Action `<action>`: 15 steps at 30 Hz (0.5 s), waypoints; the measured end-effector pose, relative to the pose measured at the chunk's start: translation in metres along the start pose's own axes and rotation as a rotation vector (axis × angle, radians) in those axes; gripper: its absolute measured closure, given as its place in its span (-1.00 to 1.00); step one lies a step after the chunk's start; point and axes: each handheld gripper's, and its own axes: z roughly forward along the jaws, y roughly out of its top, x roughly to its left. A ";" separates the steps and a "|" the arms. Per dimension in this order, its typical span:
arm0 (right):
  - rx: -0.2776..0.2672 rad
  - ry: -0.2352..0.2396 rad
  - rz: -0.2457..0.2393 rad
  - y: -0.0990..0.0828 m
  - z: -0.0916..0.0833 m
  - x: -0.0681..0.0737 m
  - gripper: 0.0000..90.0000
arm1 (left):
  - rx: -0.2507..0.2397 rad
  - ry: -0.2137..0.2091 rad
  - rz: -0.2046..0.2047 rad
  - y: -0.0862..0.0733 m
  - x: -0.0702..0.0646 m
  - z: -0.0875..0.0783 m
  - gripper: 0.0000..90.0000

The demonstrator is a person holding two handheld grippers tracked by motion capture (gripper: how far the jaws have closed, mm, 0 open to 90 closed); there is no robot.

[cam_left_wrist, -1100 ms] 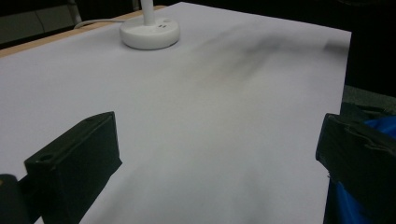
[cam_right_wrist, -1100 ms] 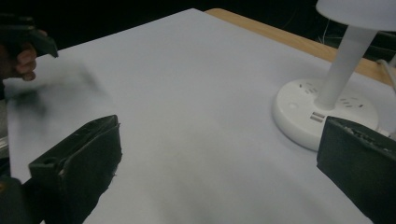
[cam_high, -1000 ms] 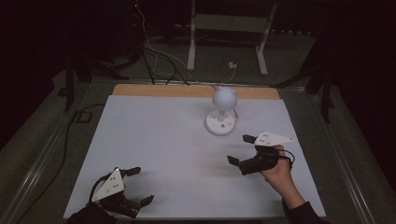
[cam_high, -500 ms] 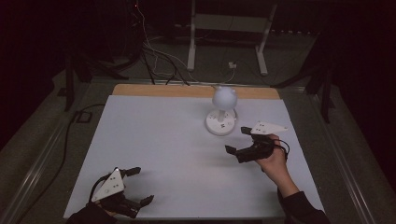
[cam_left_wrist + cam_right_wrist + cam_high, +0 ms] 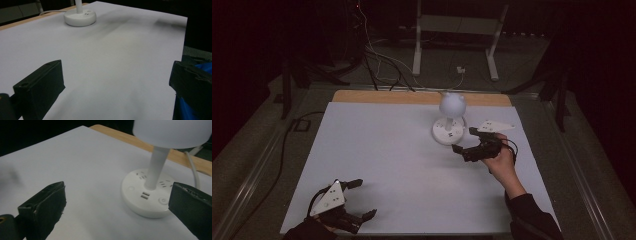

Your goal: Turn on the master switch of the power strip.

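Right gripper (image 5: 464, 140) has advanced; lamp (image 5: 449, 121) just beyond its spread jaws.

We've got the lamp (image 5: 449, 121) on the table (image 5: 377, 150) far-centre, right gripper (image 5: 465, 141) just beside its base, nr side, left gripper (image 5: 359, 200) at nr-left corner, well apart.

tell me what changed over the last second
The right gripper moved forward and left across the table, closing in on the white lamp; its jaws are open beside the round base, holding nothing. The left gripper stayed open near the front edge, and the lamp did not shift.
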 end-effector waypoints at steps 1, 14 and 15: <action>-0.001 -0.003 0.003 0.001 0.002 -0.002 -0.98 | 0.000 0.000 0.000 0.000 0.000 0.000 -1.00; 0.026 -0.039 0.022 0.002 0.024 -0.029 -0.98 | -0.001 -0.003 -0.003 0.000 0.000 0.000 -1.00; 0.028 -0.042 0.022 0.002 0.026 -0.031 -0.98 | -0.001 -0.003 -0.003 0.000 0.000 0.000 -1.00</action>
